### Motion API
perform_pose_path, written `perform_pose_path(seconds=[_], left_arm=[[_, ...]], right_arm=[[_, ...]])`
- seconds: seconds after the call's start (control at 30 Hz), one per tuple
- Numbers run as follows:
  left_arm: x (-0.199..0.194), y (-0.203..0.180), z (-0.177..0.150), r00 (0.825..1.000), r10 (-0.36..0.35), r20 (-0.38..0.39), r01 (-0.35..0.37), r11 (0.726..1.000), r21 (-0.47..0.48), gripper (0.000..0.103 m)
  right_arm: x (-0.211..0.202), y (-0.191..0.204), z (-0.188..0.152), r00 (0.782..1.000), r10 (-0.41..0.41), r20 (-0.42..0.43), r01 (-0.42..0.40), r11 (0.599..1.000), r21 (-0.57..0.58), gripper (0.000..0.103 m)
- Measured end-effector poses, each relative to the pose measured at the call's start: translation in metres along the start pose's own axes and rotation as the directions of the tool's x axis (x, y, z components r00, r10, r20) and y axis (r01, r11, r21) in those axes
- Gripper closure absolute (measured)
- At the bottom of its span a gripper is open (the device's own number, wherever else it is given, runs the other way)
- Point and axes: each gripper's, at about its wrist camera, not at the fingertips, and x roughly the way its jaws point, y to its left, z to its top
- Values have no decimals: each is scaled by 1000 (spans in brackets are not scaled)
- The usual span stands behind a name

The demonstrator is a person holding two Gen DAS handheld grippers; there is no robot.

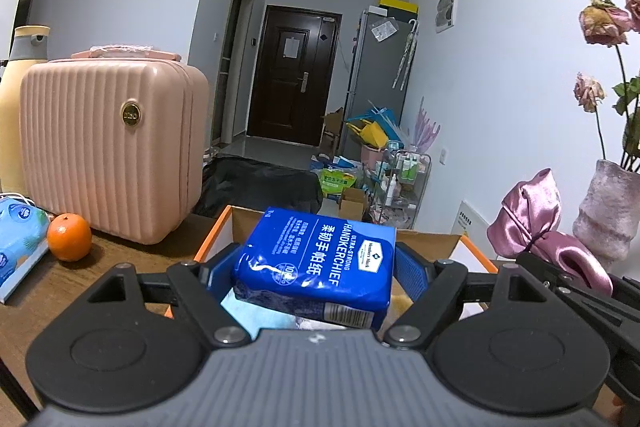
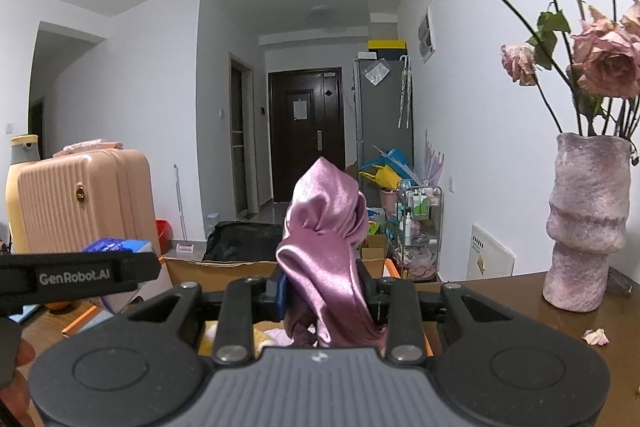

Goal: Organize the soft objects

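Left gripper [image 1: 316, 267]: clamping a blue handkerchief pack [image 1: 320, 263] between its pads, holding it over the open cardboard box [image 1: 224, 223].
Right gripper [image 2: 322, 291]: pinching a pink satin cloth [image 2: 326, 223], which is standing bunched above the jaws.
Table [image 1: 36, 311]: carrying a pink suitcase [image 1: 108, 151], an orange [image 1: 69, 237] and a vase [image 2: 586, 223] of dried roses.

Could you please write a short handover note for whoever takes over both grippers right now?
Left gripper: shut on the blue handkerchief pack, held above the cardboard box.
Right gripper: shut on the pink satin cloth, also over the box.
Done: both items picked up; some soft things already lie in the box.
Left: release both into the box. The light blue tissue pack beside the orange may follow.
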Motion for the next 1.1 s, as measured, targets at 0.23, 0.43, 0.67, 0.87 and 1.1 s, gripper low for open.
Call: perform_pose_path(seconds=[0.23, 0.43, 0.67, 0.87, 1.1], left_arm=[[15, 0, 5, 1000, 10, 4, -10, 1000, -7, 22], [29, -1, 10, 1000, 18, -2, -18, 1000, -19, 22], [44, -3, 15, 999, 32, -14, -32, 999, -19, 22], [61, -5, 16, 998, 44, -52, -45, 999, -11, 22], [87, 1, 16, 989, 81, -122, -84, 996, -23, 22]], right_arm=[[18, 1, 6, 999, 11, -31, -12, 1000, -12, 73], [39, -1, 11, 996, 17, -85, -18, 1000, -16, 73], [57, -6, 14, 990, 21, -138, -26, 999, -33, 73], [78, -10, 13, 980, 18, -200, -27, 999, -43, 73], [98, -11, 10, 963, 19, -268, -31, 999, -39, 73]])
